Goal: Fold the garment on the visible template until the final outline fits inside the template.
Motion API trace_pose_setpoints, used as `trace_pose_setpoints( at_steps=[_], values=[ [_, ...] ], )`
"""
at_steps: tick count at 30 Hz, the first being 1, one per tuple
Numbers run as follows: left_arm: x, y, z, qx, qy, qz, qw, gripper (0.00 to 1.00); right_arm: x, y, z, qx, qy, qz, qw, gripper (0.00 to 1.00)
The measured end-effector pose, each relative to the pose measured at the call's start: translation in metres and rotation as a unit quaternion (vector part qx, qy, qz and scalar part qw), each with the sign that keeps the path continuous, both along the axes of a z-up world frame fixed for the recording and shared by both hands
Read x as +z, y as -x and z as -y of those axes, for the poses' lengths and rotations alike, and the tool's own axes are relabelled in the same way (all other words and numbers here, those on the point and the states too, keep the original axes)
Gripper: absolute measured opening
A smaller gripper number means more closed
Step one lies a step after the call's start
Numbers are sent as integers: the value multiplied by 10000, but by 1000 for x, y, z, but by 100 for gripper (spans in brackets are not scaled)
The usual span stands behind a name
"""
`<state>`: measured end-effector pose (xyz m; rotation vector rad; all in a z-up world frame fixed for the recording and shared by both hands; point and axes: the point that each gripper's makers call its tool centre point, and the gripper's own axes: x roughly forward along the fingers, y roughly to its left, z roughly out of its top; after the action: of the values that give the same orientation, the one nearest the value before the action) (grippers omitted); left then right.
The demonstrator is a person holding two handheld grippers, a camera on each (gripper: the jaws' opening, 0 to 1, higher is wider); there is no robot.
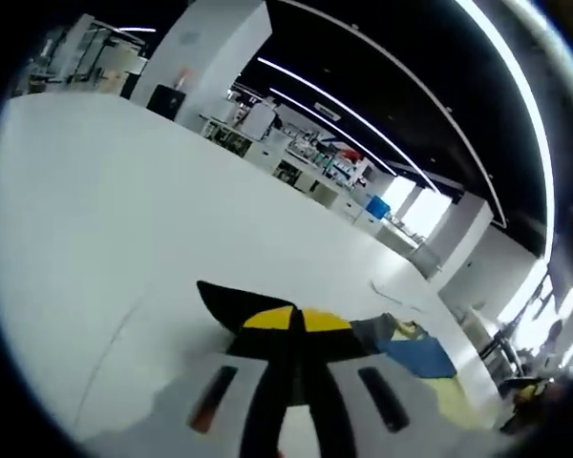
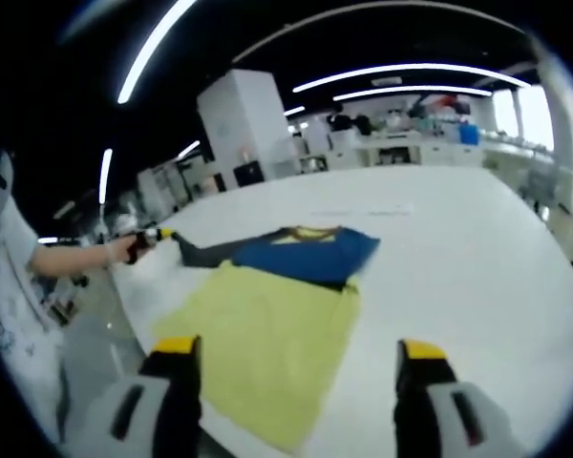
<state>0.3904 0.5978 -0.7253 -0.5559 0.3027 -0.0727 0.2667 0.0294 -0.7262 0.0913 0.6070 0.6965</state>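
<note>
left gripper [image 1: 291, 329] pinches a dark sleeve of the garment [image 2: 301, 253] – right gripper [image 2: 296, 358] has its fingers spread wide over the yellow template [image 2: 267, 343].

Garment [image 2: 306, 250]: dark blue body, black sleeve, yellow trim at the neck. Template sheet [image 2: 267, 348] under it: pale yellow-green, plain. Table [image 2: 458, 277]: white, unpatterned. Right gripper [image 2: 296, 367]: black fingers capped in yellow, on a grey body. Left gripper [image 1: 296, 329]: yellow tips, black jaws, grey body. Person's sleeve [image 2: 10, 277]: white with faint dark print.
</note>
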Motion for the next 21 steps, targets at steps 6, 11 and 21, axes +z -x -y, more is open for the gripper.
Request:
trace_pose_setpoints(
  at_steps=[6, 11, 21],
  values=[
    [17, -21, 35, -421, 7, 121, 9990, 0, 3, 4, 5, -81, -118, 61, 9999, 83],
    [30, -37, 73, -776, 33, 188, 9968, 0, 2, 6, 8, -84, -76, 96, 9999, 83],
    [44, -79, 156, -1562, 31, 271, 9874, 0, -8, 5, 18, -194, -241, 33, 9995, 82]
  ],
)
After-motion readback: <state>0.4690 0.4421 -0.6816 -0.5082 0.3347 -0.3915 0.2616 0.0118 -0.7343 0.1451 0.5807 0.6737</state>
